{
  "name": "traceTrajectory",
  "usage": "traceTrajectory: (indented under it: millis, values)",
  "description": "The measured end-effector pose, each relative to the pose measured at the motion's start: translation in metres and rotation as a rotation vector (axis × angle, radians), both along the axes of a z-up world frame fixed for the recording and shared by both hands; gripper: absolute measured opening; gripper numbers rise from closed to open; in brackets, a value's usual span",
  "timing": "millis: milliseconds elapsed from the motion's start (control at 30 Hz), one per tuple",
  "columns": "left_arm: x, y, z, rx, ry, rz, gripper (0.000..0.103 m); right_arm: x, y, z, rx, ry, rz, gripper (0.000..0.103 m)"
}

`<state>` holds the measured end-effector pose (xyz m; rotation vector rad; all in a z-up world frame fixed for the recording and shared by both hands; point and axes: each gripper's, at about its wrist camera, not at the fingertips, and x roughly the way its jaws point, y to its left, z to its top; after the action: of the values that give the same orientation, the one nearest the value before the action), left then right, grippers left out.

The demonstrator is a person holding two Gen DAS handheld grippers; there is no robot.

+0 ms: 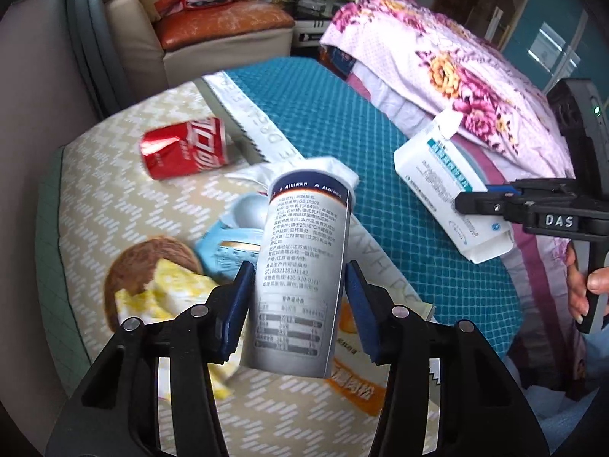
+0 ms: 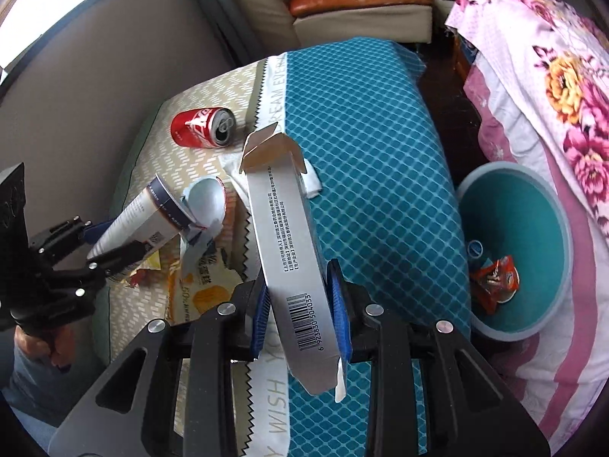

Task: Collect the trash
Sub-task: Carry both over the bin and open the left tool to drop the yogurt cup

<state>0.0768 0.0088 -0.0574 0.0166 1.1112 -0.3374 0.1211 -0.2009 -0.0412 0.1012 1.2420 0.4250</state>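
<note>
- My left gripper [image 1: 300, 301]: jaws clamped on the yogurt cup [image 1: 300, 266] at its lower body, held tilted clear of the table [image 1: 380, 144], presumably for carrying to the bin.
- My right gripper [image 2: 300, 304]: jaws closed on the flat sides of the white carton [image 2: 289, 243], near the barcode end, open flap pointing to 12 o'clock.
- In the right wrist view, the teal bin [image 2: 540, 205] sits on the floor at 3 o'clock, a red wrapper already inside; likely destination for both.
- Farther off, at 11 o'clock, a red can [image 2: 201, 127] lies on its side, uncollected.
</note>
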Motion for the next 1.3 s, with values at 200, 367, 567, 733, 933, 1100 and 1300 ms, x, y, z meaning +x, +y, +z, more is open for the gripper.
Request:
traceTrajectory:
  millis: [200, 367, 567, 733, 933, 1100, 1300]
  values:
    - [0.002, -0.027, -0.031, 0.057, 0.092, -0.044, 0.050, -0.007, -0.027, -0.019, 0.034, 0.048, -0.034, 0.027]
    - [0.013, -0.033, -0.041, 0.073, 0.134, -0.024, 0.051, -0.010, -0.036, -0.030, 0.071, 0.070, -0.047, 0.027]
    - [0.013, -0.039, -0.049, 0.105, 0.135, 0.035, 0.048, -0.011, -0.046, -0.033, 0.095, 0.068, -0.058, 0.027]
    - [0.001, -0.042, -0.022, 0.048, 0.099, 0.046, 0.048, -0.008, -0.063, -0.032, 0.122, 0.057, -0.099, 0.027]
    - [0.000, -0.072, -0.003, 0.050, 0.058, 0.001, 0.048, -0.002, -0.089, -0.027, 0.153, 0.030, -0.153, 0.027]
    - [0.015, -0.109, -0.004, 0.071, 0.043, -0.036, 0.048, 0.003, -0.131, -0.015, 0.169, -0.023, -0.243, 0.027]
    - [0.036, -0.164, -0.005, 0.085, 0.024, -0.108, 0.048, 0.003, -0.179, -0.006, 0.160, -0.069, -0.340, 0.027]
